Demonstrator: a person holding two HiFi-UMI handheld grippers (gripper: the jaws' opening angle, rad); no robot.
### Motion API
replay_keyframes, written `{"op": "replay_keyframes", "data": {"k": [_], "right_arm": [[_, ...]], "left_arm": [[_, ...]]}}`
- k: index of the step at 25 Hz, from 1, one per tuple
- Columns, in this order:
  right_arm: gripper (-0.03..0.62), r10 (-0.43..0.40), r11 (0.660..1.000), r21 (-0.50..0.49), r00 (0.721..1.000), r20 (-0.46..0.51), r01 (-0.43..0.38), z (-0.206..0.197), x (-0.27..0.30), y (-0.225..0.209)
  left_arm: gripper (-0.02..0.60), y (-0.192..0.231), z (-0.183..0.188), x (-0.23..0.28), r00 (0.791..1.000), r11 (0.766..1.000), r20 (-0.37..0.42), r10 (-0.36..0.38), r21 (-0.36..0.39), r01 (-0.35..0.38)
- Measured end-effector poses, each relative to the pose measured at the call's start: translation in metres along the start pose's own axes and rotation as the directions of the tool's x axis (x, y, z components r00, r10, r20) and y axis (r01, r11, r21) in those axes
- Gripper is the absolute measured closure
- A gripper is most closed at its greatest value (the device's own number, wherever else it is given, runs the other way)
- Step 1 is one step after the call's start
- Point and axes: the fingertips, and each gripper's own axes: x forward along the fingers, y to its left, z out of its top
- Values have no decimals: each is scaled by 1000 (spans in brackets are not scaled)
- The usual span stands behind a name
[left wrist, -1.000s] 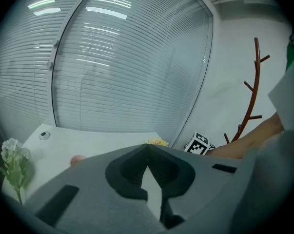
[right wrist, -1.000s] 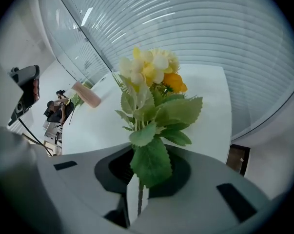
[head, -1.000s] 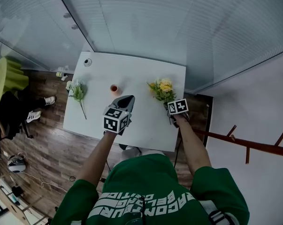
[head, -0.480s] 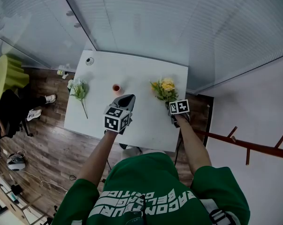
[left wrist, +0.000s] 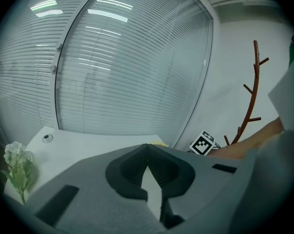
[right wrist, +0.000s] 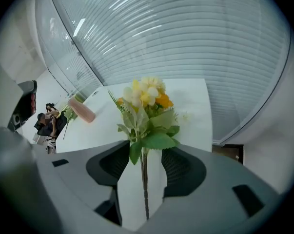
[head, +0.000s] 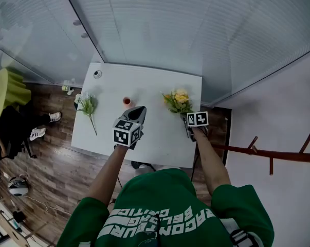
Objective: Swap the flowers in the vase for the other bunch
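Observation:
The yellow bunch [head: 178, 101] lies on the right part of the white table [head: 149, 84], blooms pointing away from me. My right gripper [head: 187, 118] is at its stem end. In the right gripper view the jaws [right wrist: 144, 160] have just been opening; the thin stem [right wrist: 145, 179] runs down the gap and the pads stand clear of it. The small pink vase [head: 126, 102] [right wrist: 82, 112] stands mid-table with nothing in it. The white-and-green bunch [head: 86, 107] [left wrist: 17, 167] lies at the left. My left gripper [head: 138, 111] [left wrist: 147, 147] hovers near the vase, tips together, holding nothing.
A small round object [head: 96, 74] sits at the table's far left corner. Glass walls with blinds [head: 160, 19] close the far side. A brown coat rack [head: 278, 156] stands to the right. A green chair [head: 8, 86] and a seated person are left of the table.
The head view has shifted a little. The yellow bunch still lies at my right gripper's tips, and my left gripper keeps its place near the vase.

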Motion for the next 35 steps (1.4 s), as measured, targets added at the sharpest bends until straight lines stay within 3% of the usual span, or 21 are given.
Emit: {"op": "replay_keyframes", "data": {"k": [6, 13, 17, 23, 27, 31, 35], "right_arm": [[402, -50, 996, -61, 984, 172, 61, 57, -43, 15], [402, 56, 982, -190, 953, 297, 2, 122, -78, 86], [404, 176, 950, -303, 933, 313, -77, 146, -83, 144], [434, 270, 889, -444, 913, 305, -115, 163, -85, 222], [496, 306, 854, -508, 900, 310, -115, 169, -85, 261], [557, 310, 826, -554, 906, 289, -106, 171, -83, 284], [579, 350, 800, -587, 892, 286, -125, 167, -89, 299]], "left_arm": [[574, -4, 18, -14, 999, 1000, 45, 12, 6, -12], [574, 16, 36, -52, 991, 997, 109, 75, -8, -75], [574, 40, 43, -81, 980, 990, 144, 140, -31, -137], [574, 69, 40, -128, 955, 972, 181, 233, -72, -223], [574, 87, 34, -156, 938, 957, 191, 289, -97, -275], [574, 102, 28, -176, 920, 941, 206, 335, -131, -313], [574, 108, 22, -182, 915, 936, 209, 345, -149, -319]]}}
